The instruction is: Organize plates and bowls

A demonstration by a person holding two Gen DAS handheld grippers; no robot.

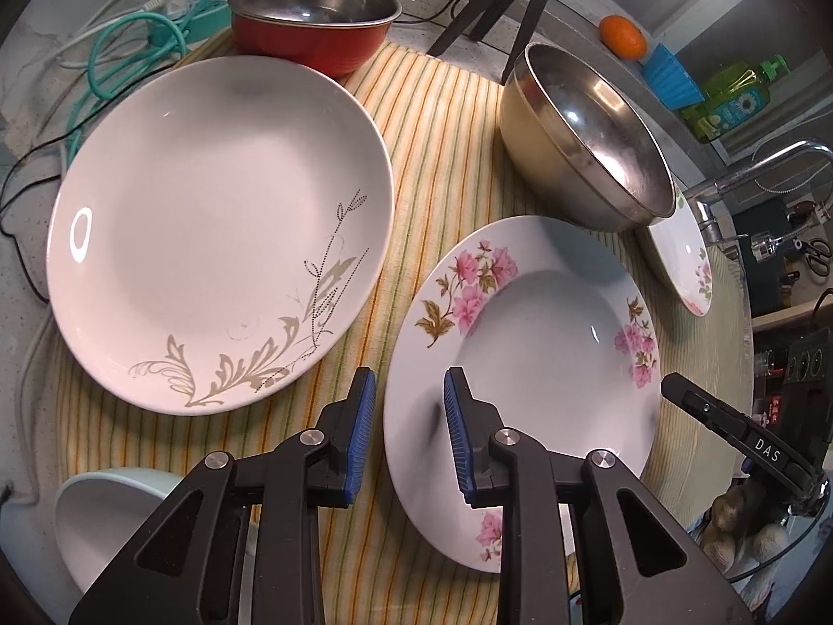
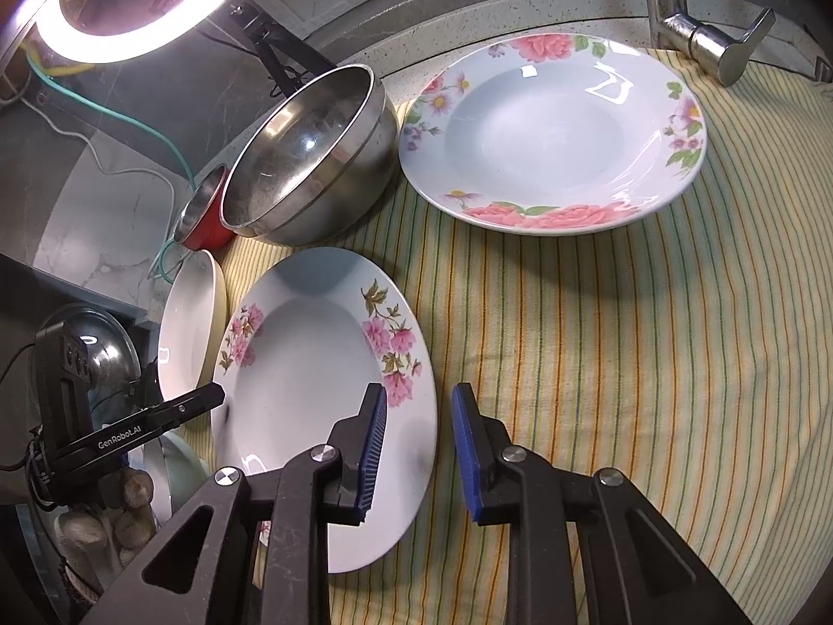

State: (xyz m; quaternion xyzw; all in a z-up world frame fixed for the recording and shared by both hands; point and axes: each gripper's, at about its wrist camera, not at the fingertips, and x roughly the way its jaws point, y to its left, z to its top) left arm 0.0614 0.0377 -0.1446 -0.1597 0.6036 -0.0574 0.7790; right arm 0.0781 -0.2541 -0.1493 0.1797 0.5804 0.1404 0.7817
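A white deep plate with pink flowers [image 1: 520, 364] [image 2: 312, 364] lies on the striped cloth [image 2: 598, 338]. My left gripper [image 1: 411, 406] straddles its left rim, one blue pad over the plate, the other over the cloth, with a gap showing at the rim. My right gripper [image 2: 419, 416] straddles the opposite rim the same way, cloth visible between its outer pad and the plate. A large white plate with grey leaves [image 1: 208, 219] sits to the left. A steel bowl [image 1: 588, 140] [image 2: 307, 156], a red bowl [image 1: 312, 21] and a rose-patterned plate [image 2: 546, 130] stand behind.
A pale bowl [image 1: 120, 515] sits at the near left. Cables [image 1: 120, 52] lie at the back left beside tripod legs [image 1: 494, 5]. A faucet [image 2: 697, 36] stands behind the rose plate. An orange [image 1: 622, 36] and a soap bottle [image 1: 729, 94] rest on the ledge.
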